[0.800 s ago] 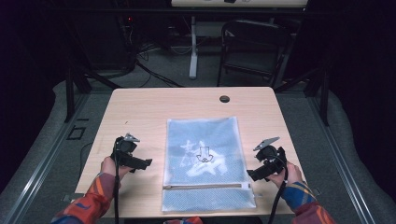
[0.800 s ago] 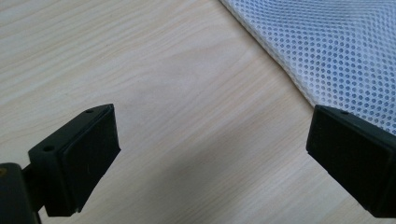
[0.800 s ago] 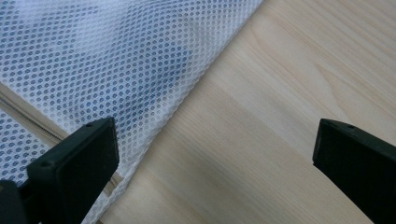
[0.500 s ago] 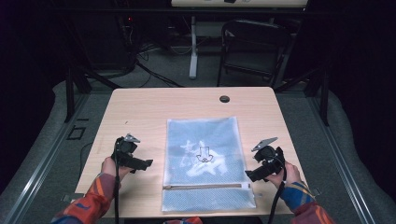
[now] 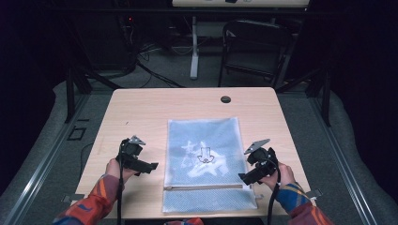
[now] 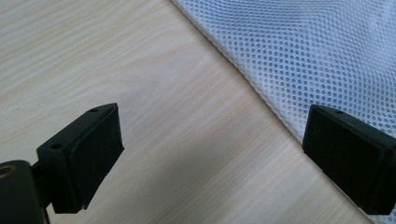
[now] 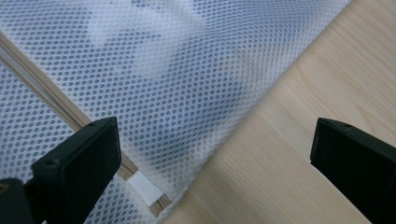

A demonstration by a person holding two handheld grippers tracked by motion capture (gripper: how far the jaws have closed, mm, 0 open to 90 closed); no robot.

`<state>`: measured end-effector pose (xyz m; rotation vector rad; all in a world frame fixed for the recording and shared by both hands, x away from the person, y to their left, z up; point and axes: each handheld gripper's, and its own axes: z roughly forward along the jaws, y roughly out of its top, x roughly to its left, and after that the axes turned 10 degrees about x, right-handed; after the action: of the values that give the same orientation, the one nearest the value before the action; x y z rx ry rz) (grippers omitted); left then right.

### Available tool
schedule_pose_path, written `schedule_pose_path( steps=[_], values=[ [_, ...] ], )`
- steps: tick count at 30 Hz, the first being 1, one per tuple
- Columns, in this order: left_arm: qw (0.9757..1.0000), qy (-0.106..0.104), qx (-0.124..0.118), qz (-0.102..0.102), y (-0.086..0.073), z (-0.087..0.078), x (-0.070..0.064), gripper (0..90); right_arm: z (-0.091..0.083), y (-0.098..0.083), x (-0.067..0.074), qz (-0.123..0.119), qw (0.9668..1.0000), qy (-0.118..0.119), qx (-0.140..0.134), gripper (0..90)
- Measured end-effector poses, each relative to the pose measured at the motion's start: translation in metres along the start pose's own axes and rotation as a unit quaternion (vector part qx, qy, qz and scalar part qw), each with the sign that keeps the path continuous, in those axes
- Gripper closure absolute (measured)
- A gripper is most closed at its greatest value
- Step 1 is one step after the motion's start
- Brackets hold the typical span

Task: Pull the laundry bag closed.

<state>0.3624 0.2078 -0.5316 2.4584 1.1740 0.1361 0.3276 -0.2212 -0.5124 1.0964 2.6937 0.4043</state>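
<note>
**Two open grippers flank a mesh bag on a wooden table**

One flat, rectangular bag of white mesh fabric (image 5: 206, 164) lies on a pale wooden table with rounded corners (image 5: 145, 112). It sits a little right of the middle, its short near edge close to the table's near edge. A pale zipper strip (image 5: 204, 187) runs across the bag near that end. Through the mesh a bluish garment with a white pattern shows.

A person's two hands come in from the near side, each holding one black two-jaw gripper. The left gripper (image 5: 151, 166) hovers just beside the bag's left long edge, over bare wood. In the left gripper view its jaws stand wide apart with nothing between them, and the mesh edge (image 6: 261, 88) runs slantwise past the right-hand jaw. The right gripper (image 5: 244, 177) sits at the bag's right long edge, near the zipper's end. In the right gripper view its jaws are also spread and grasp nothing; the bag's edge (image 7: 233, 126) and a small white tab (image 7: 145, 188) at the zipper's end lie between them.

Bare wood stays free left of the bag, in a narrower strip on its right, and across the whole far half, where one small dark round hole (image 5: 225, 99) sits near the far edge.
</note>
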Motion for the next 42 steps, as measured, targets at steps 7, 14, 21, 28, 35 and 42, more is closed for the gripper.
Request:
schedule_pose_path(
  steps=[7,14,21,28,35,42],
  values=[
    [0.9997,-0.017,-0.002,0.016,0.004,0.000,-0.012,6.2,-0.001,0.008,0.009,-0.007,0.9998,0.018,-0.004,1.7],
    [0.9992,-0.030,0.002,0.025,0.006,0.004,-0.020,6.6,-0.002,0.018,0.021,-0.018,0.9992,0.034,-0.013,2.7],
    [0.9983,-0.042,0.003,0.039,0.009,0.006,-0.029,8.8,0.000,0.028,0.032,-0.035,0.9984,0.043,-0.010,3.1],
    [0.9972,-0.058,0.013,0.046,0.010,0.011,-0.034,14.3,0.001,0.039,0.049,-0.055,0.9965,0.062,-0.012,5.2],
    [0.9956,-0.072,0.018,0.058,0.011,0.013,-0.038,25.0,0.004,0.052,0.065,-0.082,0.9937,0.076,-0.007,8.6],
    [0.9938,-0.091,0.017,0.061,0.010,0.016,-0.038,41.0,0.010,0.064,0.083,-0.101,0.9907,0.091,-0.010,14.3]
  ],
)
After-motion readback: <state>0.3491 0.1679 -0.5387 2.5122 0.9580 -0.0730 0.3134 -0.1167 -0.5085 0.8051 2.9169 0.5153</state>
